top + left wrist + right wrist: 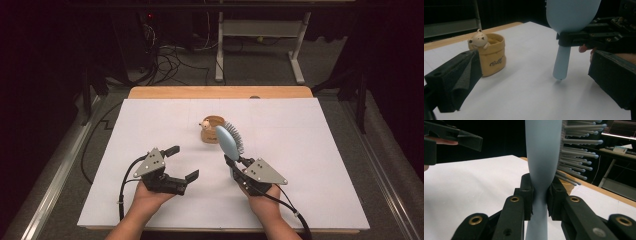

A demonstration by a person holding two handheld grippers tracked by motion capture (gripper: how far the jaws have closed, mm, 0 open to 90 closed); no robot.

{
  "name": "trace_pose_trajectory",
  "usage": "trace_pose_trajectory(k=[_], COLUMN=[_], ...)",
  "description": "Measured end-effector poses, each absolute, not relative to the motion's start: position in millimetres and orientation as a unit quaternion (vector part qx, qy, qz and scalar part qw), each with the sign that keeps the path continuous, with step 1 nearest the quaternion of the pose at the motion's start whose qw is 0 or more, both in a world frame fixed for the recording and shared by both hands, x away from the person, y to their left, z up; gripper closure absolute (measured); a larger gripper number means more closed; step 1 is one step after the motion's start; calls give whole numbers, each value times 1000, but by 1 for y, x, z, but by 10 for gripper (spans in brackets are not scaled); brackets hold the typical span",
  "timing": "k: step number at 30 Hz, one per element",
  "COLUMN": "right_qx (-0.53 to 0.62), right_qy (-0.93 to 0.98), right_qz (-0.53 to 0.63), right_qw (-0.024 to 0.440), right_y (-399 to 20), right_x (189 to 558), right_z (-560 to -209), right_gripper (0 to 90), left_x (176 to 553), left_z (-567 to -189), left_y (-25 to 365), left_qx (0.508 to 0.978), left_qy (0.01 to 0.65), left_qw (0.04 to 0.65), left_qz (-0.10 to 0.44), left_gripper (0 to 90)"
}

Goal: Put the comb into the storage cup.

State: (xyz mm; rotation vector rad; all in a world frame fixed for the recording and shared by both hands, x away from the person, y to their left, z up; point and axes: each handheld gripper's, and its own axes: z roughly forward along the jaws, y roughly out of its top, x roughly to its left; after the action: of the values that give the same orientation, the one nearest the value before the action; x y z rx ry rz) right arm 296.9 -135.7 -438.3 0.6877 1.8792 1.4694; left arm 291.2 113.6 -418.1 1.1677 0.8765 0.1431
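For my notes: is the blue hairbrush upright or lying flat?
Upright: the hairbrush stands handle-down, clamped in the right tool.

The hairbrush (229,142) is pale blue with grey bristles. The small pot (492,53) is mustard yellow with dark lettering, a cream bear figure (478,38) at its rim. The counter (310,150) is white, its far edge light wood. Both claws are black.

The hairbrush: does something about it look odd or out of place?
Nothing is damaged or spilled. The hairbrush stands upright, clamped at its neck by the right gripper, handle tip near the table. The pot stands upright behind it.
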Motion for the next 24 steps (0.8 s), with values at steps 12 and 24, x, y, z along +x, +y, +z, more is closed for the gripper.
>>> trace_pose_trajectory(k=[12, 24], right_qx=[258, 252], right_qy=[720, 722], right_qz=[556, 556], right_qw=[326, 326], right_y=[-129, -124], right_x=[293, 293], right_z=[-442, -444], right_gripper=[780, 780], left_x=[289, 290], left_z=[-408, -396], left_y=[90, 79], left_qx=[531, 530], left_qy=[393, 389], left_qw=[749, 751], left_qz=[56, 52], left_gripper=[1, 1])
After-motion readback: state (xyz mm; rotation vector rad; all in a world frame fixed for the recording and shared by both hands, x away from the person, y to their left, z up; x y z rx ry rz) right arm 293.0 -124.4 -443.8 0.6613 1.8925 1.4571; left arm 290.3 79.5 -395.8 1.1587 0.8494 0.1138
